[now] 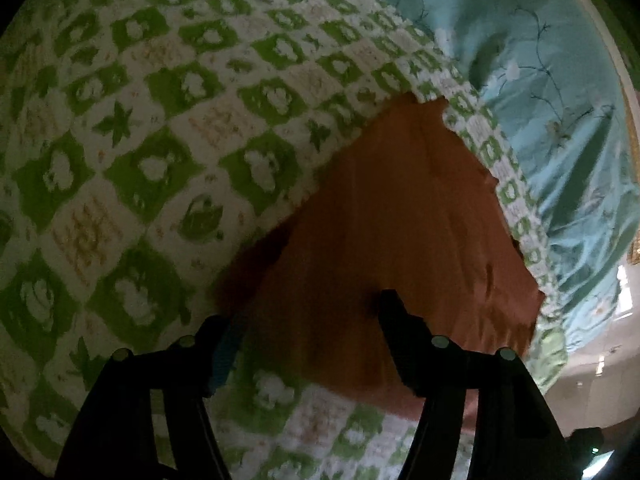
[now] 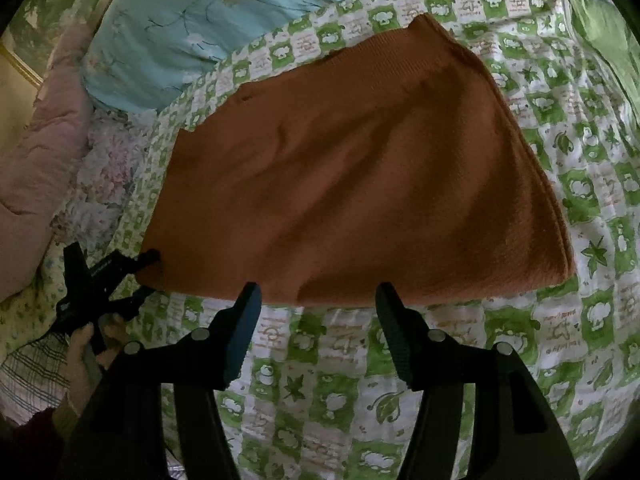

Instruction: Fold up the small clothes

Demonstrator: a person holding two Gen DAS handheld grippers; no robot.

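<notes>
A rust-orange knitted garment (image 2: 352, 168) lies folded flat on a green-and-white patterned bedspread (image 2: 540, 340). It also shows in the left wrist view (image 1: 400, 220). My right gripper (image 2: 318, 300) is open, its fingertips just at the garment's near edge, holding nothing. My left gripper (image 1: 304, 320) is open over the garment's corner, with one finger (image 1: 394, 312) resting on the cloth and the other at its edge. In the right wrist view the left gripper (image 2: 148, 276) shows at the garment's left corner, held by a hand (image 2: 86, 344).
A light blue flowered quilt (image 2: 208, 20) lies bunched behind the garment, also in the left wrist view (image 1: 540, 80). A pink padded cover (image 2: 36, 160) lies at the left. The bedspread (image 1: 140, 140) stretches wide to the left of the garment.
</notes>
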